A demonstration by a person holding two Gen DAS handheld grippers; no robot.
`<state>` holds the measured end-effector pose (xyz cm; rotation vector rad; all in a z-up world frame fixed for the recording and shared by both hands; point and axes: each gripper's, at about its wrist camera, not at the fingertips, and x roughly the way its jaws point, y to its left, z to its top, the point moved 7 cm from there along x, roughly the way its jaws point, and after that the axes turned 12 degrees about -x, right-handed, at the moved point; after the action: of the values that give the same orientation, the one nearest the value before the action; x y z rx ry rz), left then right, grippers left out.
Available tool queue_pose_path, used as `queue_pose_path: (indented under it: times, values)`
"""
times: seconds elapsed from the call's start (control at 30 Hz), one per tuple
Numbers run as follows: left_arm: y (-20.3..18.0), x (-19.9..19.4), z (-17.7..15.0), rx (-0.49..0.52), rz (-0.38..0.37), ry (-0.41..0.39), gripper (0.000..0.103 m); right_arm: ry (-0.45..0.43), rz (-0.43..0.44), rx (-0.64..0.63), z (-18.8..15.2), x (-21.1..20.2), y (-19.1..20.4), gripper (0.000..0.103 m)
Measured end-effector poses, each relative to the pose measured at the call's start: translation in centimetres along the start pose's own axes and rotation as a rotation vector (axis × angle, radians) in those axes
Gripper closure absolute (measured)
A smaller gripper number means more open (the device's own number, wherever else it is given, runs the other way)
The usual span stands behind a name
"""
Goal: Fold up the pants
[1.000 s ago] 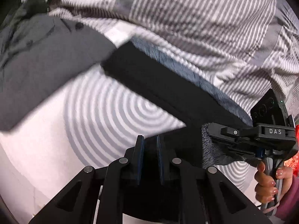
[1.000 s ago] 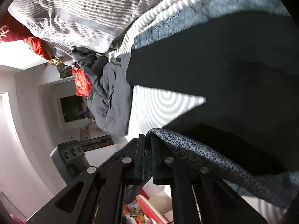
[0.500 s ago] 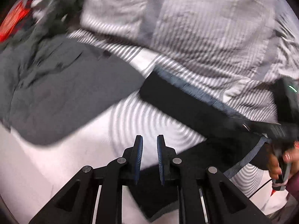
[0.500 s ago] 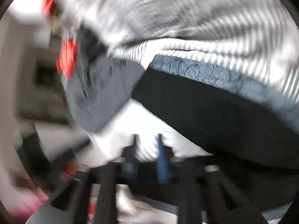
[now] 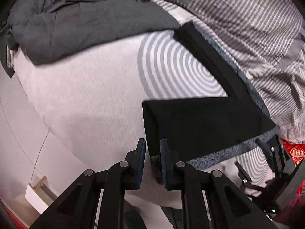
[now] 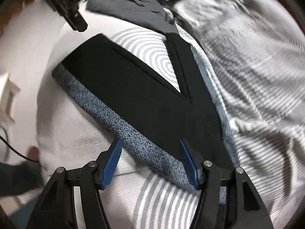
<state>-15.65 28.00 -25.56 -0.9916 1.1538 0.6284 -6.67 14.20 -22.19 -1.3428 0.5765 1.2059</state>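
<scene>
The pants (image 6: 144,99) lie spread ahead of both tools on the bed (image 5: 91,99). One corner is clamped in the left gripper (image 5: 152,162) to carry the fold. The right gripper (image 6: 150,162) has been opened wide; the waistband lies between its jaws, unpressed.

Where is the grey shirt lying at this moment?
In the left wrist view the grey shirt lies upper left on the bed, its hem beside the black pants.

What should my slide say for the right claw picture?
Open right claw over black pants on the bed.
</scene>
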Motion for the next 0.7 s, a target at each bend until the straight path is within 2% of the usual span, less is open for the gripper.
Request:
queue_pose_path:
  times: [0.13, 0.2, 0.27, 0.3, 0.4, 0.43, 0.5, 0.63, 0.7]
  values:
    - [-0.2, 0.1, -0.6, 0.005, 0.004, 0.013, 0.087, -0.029, -0.017, -0.117, 1.9, 2.3, 1.2, 0.038]
    - [-0.4, 0.0, -0.5, 0.008, 0.005, 0.014, 0.087, -0.023, -0.002, -0.170, 2.4, 3.4, 1.7, 0.046]
    - [-0.5, -0.1, -0.4, 0.005, 0.006, 0.011, 0.087, -0.015, 0.031, -0.180, 2.5, 3.8, 2.0, 0.062]
    - [-0.4, -0.1, -0.3, 0.002, 0.009, 0.011, 0.087, -0.010, 0.040, -0.193, 2.5, 3.8, 2.0, 0.063]
    - [-0.4, -0.4, 0.0, -0.018, 0.002, 0.008, 0.087, -0.042, 0.016, -0.178, 1.9, 2.0, 1.6, 0.062]
    - [-0.4, -0.6, 0.0, -0.016, 0.000, 0.004, 0.087, -0.047, 0.010, -0.177, 1.4, 1.4, 1.5, 0.059]
    - [-0.5, -0.5, -0.4, -0.004, -0.001, 0.011, 0.087, -0.041, -0.032, -0.215, 0.5, 1.1, 1.9, 0.045]
    - [-0.6, 0.8, -2.0, -0.009, 0.008, 0.067, 0.087, -0.022, -0.069, -0.330, -0.9, 2.0, 3.2, 0.044]
    - [-0.9, 1.2, -2.7, -0.014, 0.009, 0.083, 0.087, -0.007, -0.089, -0.341, -0.8, 2.9, 3.3, 0.044]
